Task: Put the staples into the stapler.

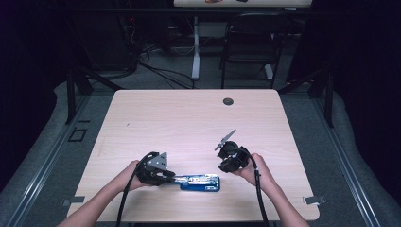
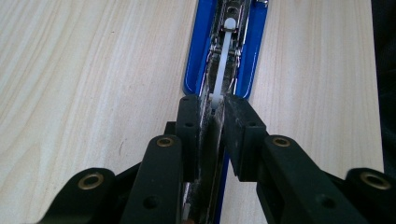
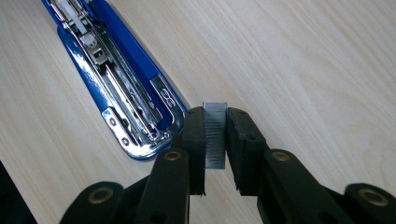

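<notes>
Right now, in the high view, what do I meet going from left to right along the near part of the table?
Left claw gripping the opened blue metal stapler → right claw holding a strip of silver staples.

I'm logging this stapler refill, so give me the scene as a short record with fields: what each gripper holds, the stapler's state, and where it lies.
left gripper: shut on the near end of the blue stapler
right gripper: shut on a strip of staples, just off the stapler's front end
stapler state: opened, metal staple channel exposed
location: flat on the wooden table, near the person's edge
</notes>
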Demonstrator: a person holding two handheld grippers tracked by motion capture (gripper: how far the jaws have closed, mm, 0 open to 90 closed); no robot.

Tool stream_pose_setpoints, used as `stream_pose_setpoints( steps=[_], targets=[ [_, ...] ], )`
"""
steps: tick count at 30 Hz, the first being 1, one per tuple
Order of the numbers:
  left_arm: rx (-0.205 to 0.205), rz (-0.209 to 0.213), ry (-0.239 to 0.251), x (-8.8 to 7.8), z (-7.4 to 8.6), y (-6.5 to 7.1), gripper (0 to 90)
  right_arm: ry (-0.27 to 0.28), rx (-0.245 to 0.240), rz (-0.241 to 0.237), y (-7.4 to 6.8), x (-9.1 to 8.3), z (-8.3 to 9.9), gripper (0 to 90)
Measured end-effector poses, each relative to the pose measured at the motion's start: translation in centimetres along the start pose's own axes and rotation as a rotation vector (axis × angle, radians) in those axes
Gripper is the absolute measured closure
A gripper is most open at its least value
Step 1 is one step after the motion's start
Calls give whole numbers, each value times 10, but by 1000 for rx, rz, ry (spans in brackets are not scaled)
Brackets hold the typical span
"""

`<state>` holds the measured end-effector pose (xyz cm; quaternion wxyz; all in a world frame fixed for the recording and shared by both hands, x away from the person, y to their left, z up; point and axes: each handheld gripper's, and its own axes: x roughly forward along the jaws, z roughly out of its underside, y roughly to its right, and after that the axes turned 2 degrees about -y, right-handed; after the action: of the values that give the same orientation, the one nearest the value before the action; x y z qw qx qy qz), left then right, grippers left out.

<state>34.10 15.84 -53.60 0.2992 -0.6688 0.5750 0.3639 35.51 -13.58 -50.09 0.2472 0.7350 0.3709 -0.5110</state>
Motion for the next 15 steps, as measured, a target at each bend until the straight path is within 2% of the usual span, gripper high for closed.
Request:
stream_pose_setpoints(
  steps=[4,6,7,15],
  targets=[
    [6,-2,-3,0,0,0,763,13,-17,-4,-2,-1,-4,785],
    [7,12,-8,-1,0,-1,763,14,-31,-8,-3,0,-6,786],
    [7,-8,-3,0,0,0,763,16,-30,-10,-4,0,-7,786],
    [7,-5,-11,-1,-1,0,763,31,-66,-18,-10,0,-16,786]
  ],
)
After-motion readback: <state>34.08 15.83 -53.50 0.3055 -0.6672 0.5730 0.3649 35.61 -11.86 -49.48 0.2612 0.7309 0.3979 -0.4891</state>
